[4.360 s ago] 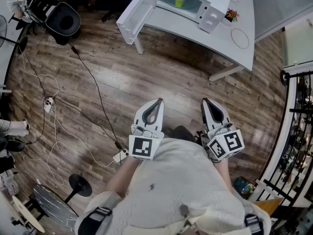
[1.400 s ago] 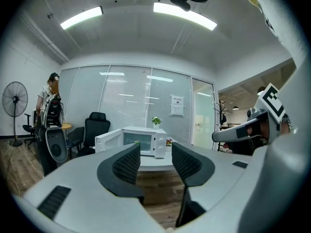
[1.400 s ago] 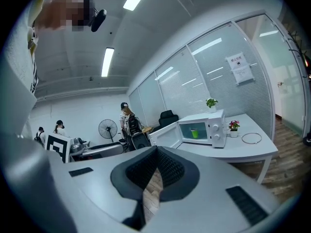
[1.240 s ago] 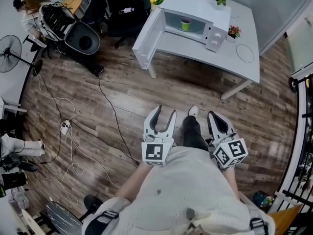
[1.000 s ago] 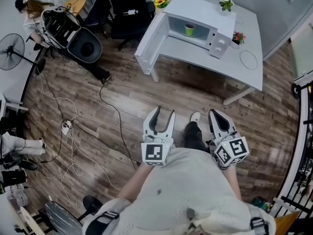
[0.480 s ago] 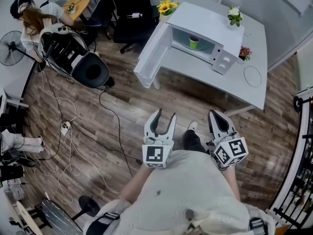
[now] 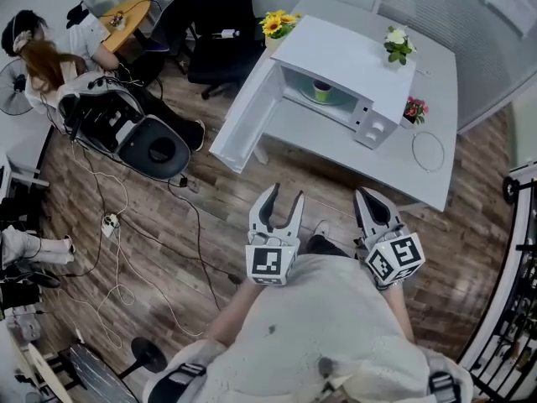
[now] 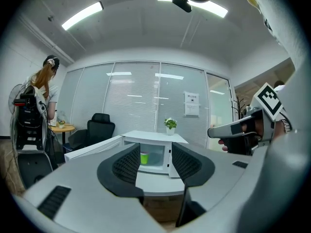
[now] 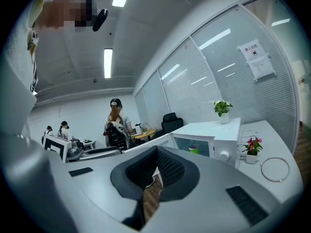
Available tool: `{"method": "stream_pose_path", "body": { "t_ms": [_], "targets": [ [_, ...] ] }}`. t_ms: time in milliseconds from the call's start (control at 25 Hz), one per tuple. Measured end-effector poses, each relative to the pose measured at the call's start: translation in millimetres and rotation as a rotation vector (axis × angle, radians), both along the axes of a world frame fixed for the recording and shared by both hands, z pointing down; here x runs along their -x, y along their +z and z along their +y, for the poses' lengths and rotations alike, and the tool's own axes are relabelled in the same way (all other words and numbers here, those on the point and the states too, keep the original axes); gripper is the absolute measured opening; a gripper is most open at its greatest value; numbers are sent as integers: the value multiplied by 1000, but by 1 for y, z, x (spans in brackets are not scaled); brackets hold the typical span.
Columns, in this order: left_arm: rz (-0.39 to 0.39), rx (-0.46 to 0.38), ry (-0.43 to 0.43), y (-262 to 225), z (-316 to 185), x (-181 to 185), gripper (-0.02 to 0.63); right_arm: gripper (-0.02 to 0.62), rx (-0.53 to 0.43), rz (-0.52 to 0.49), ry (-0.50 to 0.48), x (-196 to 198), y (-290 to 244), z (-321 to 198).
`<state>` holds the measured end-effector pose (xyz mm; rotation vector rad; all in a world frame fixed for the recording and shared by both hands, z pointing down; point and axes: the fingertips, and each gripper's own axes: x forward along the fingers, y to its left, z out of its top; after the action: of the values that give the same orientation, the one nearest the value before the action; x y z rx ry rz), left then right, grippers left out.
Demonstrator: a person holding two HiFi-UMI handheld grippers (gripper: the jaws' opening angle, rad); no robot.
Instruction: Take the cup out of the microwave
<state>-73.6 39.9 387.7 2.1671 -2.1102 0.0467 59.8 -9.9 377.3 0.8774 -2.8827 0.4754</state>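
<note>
closer than a second ago, the white microwave on the table looms larger in the head view, its door hanging open and the green cup standing inside. left gripper has its jaws apart and empty; right gripper has its jaws together, both well short of the table.

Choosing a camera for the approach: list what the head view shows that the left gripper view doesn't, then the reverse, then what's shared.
Head view only: a power strip, yellow flowers, a ring on the table. Left gripper view only: ceiling lights, a notice on the glass wall. Both: the white microwave, door open, green cup inside, potted plant on top.
</note>
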Motion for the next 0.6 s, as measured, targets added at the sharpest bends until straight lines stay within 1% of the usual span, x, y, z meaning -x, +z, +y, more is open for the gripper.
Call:
{"method": "stream_pose_path", "body": {
  "t_ms": [160,360,600],
  "targets": [
    [-4,9,-4,4,-35,-11,224,9,0,4,-4,-8,2,-39],
    [12,11,-30,8,-80,-15,224,9,-29,6,-32,-14,1,-78],
    [19,14,-3,18,-123,-37,224,9,-22,10,-20,-36,10,-115]
  ]
}}
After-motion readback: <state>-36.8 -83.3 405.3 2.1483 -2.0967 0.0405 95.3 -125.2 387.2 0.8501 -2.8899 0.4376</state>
